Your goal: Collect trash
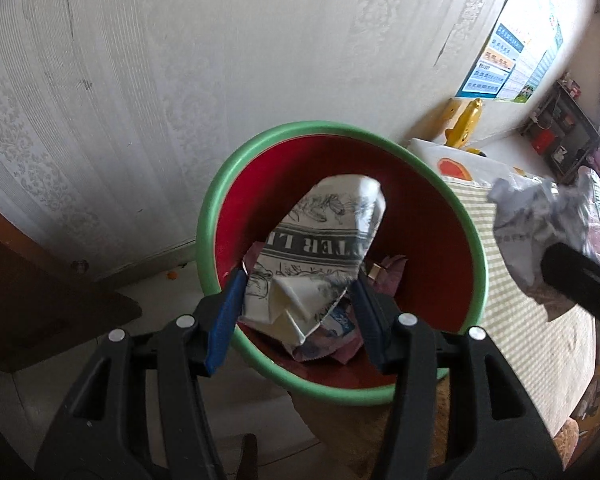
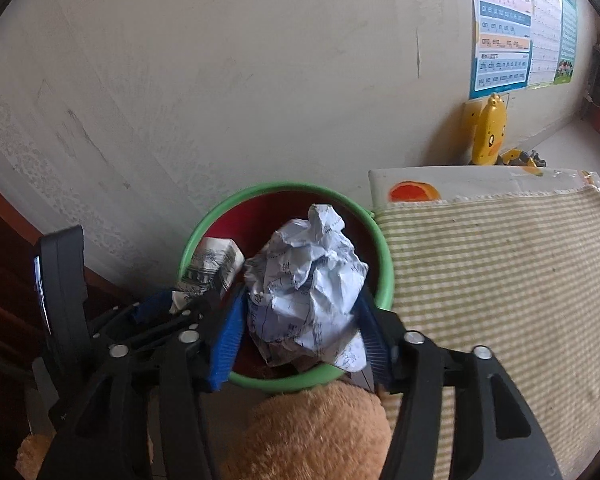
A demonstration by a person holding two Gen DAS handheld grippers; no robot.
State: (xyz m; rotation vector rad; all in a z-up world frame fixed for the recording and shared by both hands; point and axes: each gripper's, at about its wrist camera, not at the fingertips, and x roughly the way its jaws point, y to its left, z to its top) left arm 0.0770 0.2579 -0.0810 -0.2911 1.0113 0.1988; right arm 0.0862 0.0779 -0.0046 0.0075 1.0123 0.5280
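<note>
A red bin with a green rim stands on the floor by the wall, with scraps of trash inside. My left gripper is shut on a folded printed paper wrapper, held over the bin's mouth; the wrapper also shows in the right wrist view. My right gripper is shut on a crumpled white paper ball, also over the bin. That ball shows in the left wrist view at the right.
A green-striped mat lies right of the bin. A brown plush toy sits just below the bin. A yellow duck toy and posters are at the wall. Dark wooden furniture stands at left.
</note>
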